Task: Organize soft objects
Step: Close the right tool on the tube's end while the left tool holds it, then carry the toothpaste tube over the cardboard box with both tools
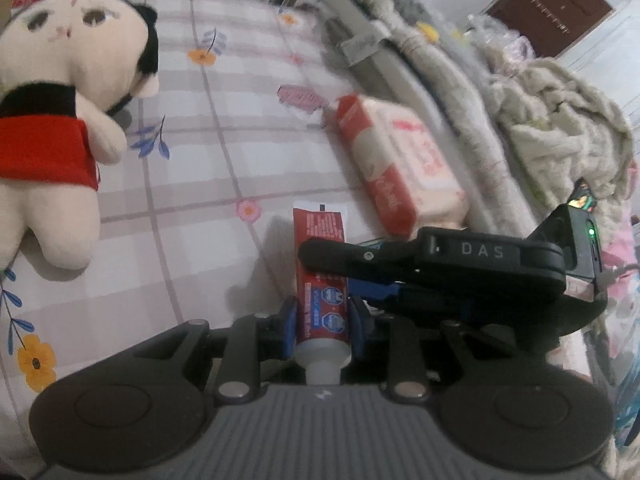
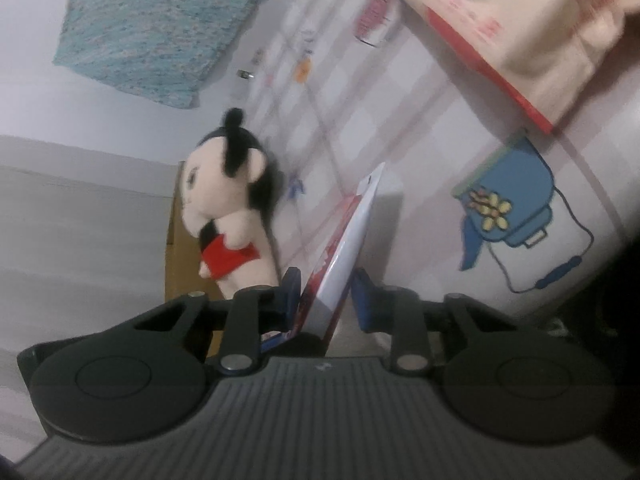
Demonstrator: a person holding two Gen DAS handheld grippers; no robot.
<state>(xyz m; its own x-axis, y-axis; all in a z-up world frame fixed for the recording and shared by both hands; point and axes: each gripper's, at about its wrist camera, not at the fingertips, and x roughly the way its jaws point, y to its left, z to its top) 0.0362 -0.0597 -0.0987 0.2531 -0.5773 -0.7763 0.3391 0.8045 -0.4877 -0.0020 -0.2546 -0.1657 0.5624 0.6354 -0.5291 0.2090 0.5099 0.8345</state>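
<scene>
The right hand-held gripper point(image 2: 325, 300) clamps a toothpaste tube point(image 2: 344, 248) above the bedsheet point(image 2: 420, 128), plush doll point(image 2: 228, 208) beyond

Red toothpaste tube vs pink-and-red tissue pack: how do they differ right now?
The red toothpaste tube is slim and flat-ended; the pink-and-red tissue pack is a fat, blocky pillow. The tube is clamped by both the left gripper and the right gripper; the pack lies free on the checked bedsheet. Both carry red packaging.

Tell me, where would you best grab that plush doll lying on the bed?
Probably around the doll's narrow waist at the red skirt, coming from above with fingers either side. It lies flat on the bedsheet, and the head looks too wide for a two-finger grip.
</scene>
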